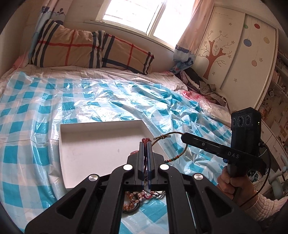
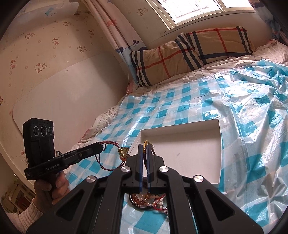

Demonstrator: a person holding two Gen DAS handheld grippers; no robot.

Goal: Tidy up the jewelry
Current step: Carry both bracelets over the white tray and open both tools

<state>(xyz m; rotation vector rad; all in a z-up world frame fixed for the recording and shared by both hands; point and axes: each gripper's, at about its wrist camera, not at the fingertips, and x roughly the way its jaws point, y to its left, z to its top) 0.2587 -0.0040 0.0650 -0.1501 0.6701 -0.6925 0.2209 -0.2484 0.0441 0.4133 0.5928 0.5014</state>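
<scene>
Left wrist view: close above bed, facing window. Right wrist view: same, angled left. Shared: tray (image 1: 100, 129) (image 2: 180, 133), pillow (image 1: 86, 48) (image 2: 189, 54).

Daylight only, from the window (image 1: 144, 16) at the head of the bed; panes blown out to white in both views. Strong specular glare on the crinkled plastic sheet (image 1: 115, 100). White tray (image 1: 100, 144) bright, soft shadow along its inner walls. Near linkage dark, low detail. Heavy fisheye bending and black vignette at corners. Focus sharp mid-frame, slightly soft at edges.
</scene>
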